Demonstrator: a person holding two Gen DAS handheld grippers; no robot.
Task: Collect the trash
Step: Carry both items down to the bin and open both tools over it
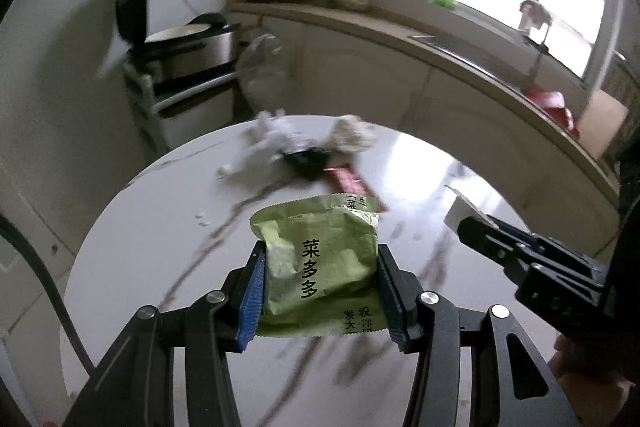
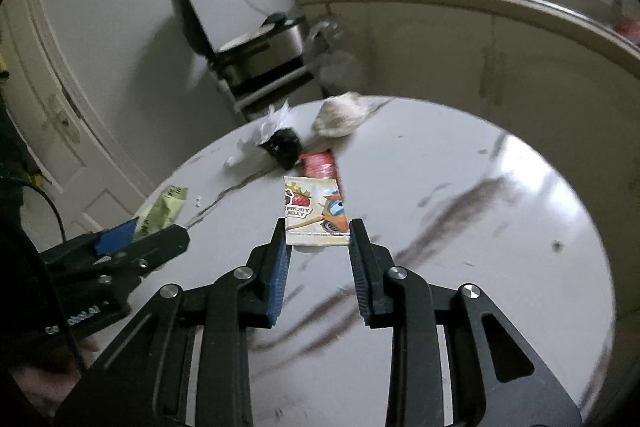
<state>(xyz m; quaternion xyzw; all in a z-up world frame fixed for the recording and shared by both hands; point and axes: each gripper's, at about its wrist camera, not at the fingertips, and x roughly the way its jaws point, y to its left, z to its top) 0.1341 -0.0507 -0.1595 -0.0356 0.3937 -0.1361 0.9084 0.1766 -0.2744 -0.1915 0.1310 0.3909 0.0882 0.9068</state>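
1. Two packets are held above the round table (image 2: 480,227): one green wrapper (image 1: 320,259) and one jelly packet (image 2: 314,211).
2. The left gripper (image 1: 320,283) clamps the crumpled green wrapper; the right gripper (image 2: 318,239) pinches the jelly packet's lower edge.
3. Farther on the table lie one red wrapper (image 2: 318,165), one black scrap (image 2: 284,143), white paper (image 2: 276,121) and one grey wad (image 2: 340,117).

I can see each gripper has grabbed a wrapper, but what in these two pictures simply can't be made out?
- Trash bin: in neither view, so where the wrappers go is unknown.
- Pile at the table's far edge: blurred in both views; the dark lump and pale wad stay unidentified.
- Red packet: partly hidden behind the jelly sachet in the right hand-held gripper.
- Green wrapper in the left hand-held gripper: contents unseen, pads cover its edges.
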